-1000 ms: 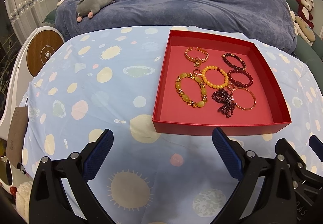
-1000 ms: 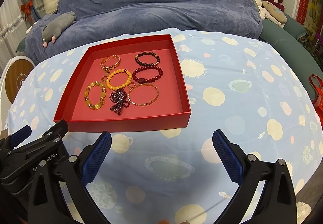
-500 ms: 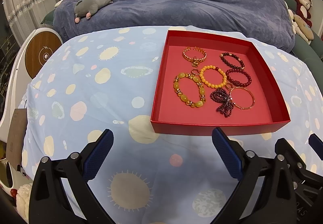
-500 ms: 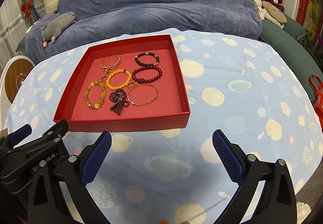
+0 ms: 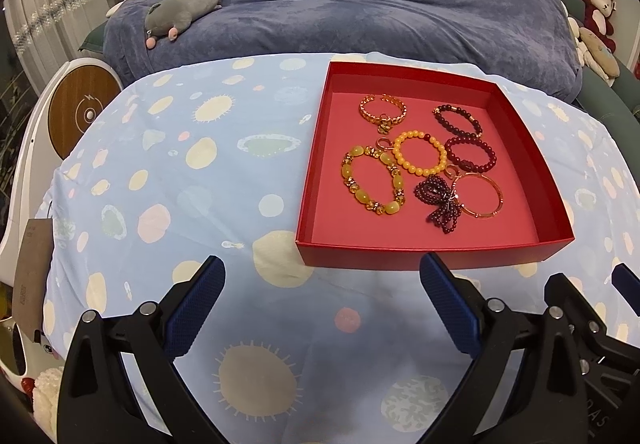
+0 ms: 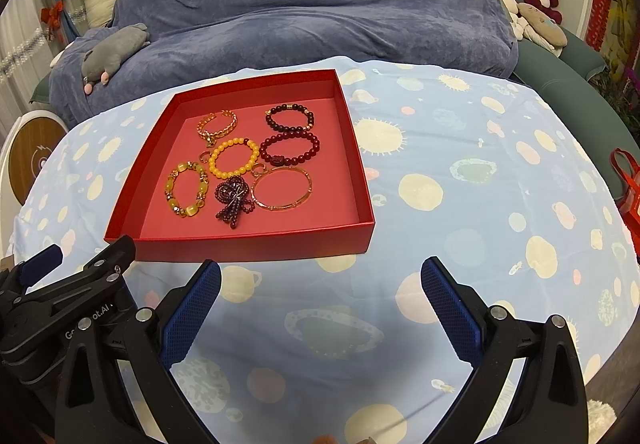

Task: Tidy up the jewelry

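Fingers spread, red tray ahead, sofa behind

Both wrist views look forward over the table, side by side, sharing the red tray.

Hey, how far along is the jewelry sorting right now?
Done: seven bracelets already lie inside the red box, among them the yellow bead bracelet and the thin gold bangle, packed close, some touching. In hand: nothing; the left gripper and right gripper are both open, over the spotted cloth in front of the box. Left: any tidying inside the box; no jewelry shows outside it.
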A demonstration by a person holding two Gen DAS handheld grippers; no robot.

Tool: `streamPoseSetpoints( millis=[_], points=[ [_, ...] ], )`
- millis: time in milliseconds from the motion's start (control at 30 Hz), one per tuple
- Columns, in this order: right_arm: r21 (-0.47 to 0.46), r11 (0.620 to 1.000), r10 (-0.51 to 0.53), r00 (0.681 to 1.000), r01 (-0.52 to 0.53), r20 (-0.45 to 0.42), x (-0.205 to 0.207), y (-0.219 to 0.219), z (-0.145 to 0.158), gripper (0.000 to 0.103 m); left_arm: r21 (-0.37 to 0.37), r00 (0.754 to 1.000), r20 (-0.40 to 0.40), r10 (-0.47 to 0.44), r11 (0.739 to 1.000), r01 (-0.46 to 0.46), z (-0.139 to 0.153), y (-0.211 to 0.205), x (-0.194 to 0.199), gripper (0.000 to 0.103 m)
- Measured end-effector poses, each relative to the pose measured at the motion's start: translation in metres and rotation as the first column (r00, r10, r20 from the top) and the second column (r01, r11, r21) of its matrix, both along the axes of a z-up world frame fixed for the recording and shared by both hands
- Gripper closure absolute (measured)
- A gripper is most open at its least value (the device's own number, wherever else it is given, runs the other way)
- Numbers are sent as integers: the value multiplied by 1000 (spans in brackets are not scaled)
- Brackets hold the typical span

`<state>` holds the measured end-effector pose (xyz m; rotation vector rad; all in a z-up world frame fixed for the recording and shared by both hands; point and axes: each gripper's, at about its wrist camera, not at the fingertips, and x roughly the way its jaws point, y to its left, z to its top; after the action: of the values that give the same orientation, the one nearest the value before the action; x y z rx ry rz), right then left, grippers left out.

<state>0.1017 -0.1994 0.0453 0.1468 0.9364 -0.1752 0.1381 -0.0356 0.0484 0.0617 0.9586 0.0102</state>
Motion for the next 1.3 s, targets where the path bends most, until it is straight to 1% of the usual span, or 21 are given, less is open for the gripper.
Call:
streamPoseSetpoints(
  millis=[1300],
  points=[
    [-2,1000,1,1000,-1,0,0,0,0,6,-6,1000,-10,3,1000,-3,-2,2,1,10]
  ],
)
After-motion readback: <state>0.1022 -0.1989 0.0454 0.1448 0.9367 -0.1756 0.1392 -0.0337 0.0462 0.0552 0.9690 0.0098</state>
